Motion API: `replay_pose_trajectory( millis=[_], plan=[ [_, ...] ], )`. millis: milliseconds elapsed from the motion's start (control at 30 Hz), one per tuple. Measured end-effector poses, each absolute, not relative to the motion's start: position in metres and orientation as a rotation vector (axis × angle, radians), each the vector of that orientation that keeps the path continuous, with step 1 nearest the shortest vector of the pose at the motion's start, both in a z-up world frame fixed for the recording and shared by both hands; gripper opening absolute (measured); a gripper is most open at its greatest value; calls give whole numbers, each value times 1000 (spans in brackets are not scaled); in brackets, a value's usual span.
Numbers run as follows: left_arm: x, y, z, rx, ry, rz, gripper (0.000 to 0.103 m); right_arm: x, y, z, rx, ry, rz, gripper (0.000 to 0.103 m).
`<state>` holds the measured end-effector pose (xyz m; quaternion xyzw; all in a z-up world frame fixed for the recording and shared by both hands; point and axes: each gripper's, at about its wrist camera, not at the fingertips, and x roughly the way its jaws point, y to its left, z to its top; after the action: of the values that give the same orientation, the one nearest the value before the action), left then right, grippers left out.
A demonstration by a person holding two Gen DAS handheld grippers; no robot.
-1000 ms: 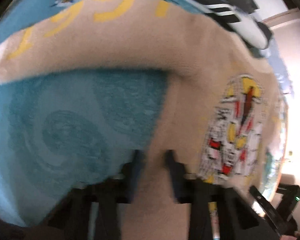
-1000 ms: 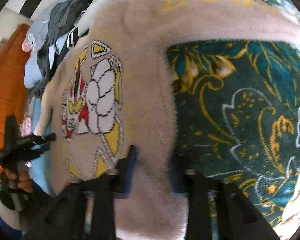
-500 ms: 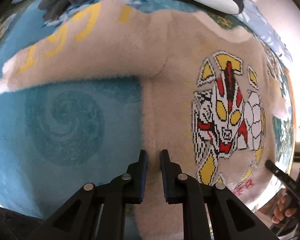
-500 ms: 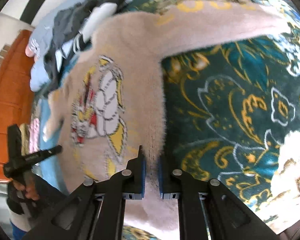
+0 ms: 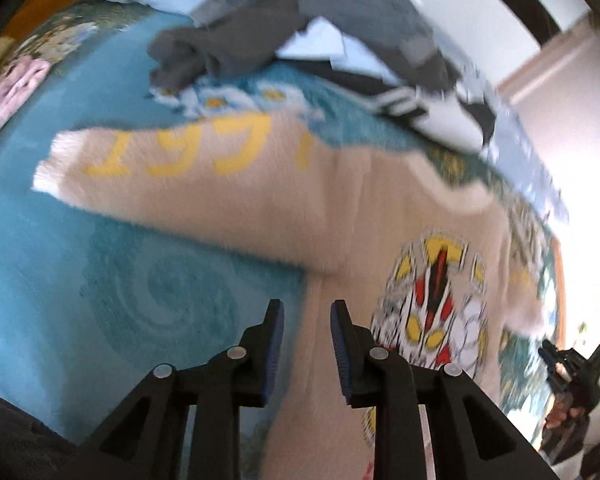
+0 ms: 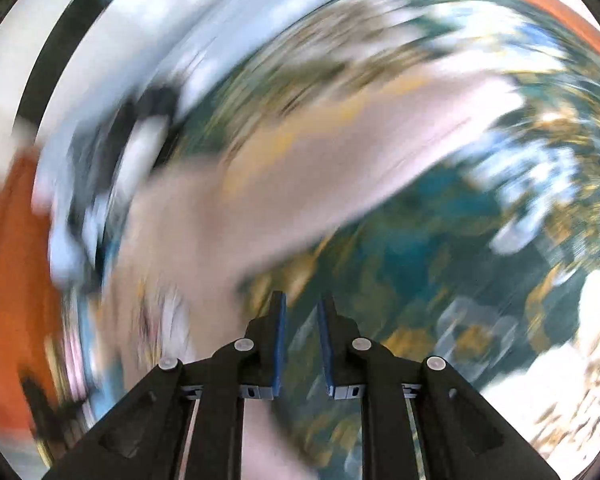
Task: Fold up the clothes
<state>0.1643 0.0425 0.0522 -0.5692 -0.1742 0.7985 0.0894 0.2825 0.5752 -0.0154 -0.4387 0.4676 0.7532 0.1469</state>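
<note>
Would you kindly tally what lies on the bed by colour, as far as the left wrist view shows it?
Beige: 1, the sweater
Grey: 1, the crumpled garment
Black and white striped: 1, the garment
Pink: 1, the cloth at the edge
Total: 4; the heap may hide more.

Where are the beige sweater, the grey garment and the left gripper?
beige sweater (image 5: 364, 208): left wrist view, on its chest.
grey garment (image 5: 260, 28): left wrist view, on its crumpled middle.
left gripper (image 5: 307, 316): left wrist view, between its fingertips.

Both wrist views overlook sweater (image 5: 340, 208) (right blurred).
</note>
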Motion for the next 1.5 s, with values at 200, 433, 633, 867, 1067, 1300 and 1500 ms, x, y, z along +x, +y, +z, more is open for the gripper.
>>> replay_pose_trajectory(
  millis=[200,433,633,867,1067,1300,1500],
  plan=[
    [182,6,49,-1595,-665,2498,28,288,671,-31,-896,1556,1892,62],
    [173,-5,52,-1522,-730,2453,58,273,685,-46,-909,1535,1875,52],
    [166,-24,64,-1492,-641,2561,70,249,659,-5,-986,1311,2036,13],
    [168,-59,51,-1495,-881,2628,70,209,567,103,-983,919,2508,12],
    [168,-79,40,-1519,-1038,2600,71,167,427,151,-1037,651,2897,12],
    [170,-101,26,-1531,-1234,2569,71,112,287,67,-1489,444,2898,10],
    [160,-102,14,-1593,-1239,2581,71,108,212,8,-1724,125,2837,10]
  ],
)
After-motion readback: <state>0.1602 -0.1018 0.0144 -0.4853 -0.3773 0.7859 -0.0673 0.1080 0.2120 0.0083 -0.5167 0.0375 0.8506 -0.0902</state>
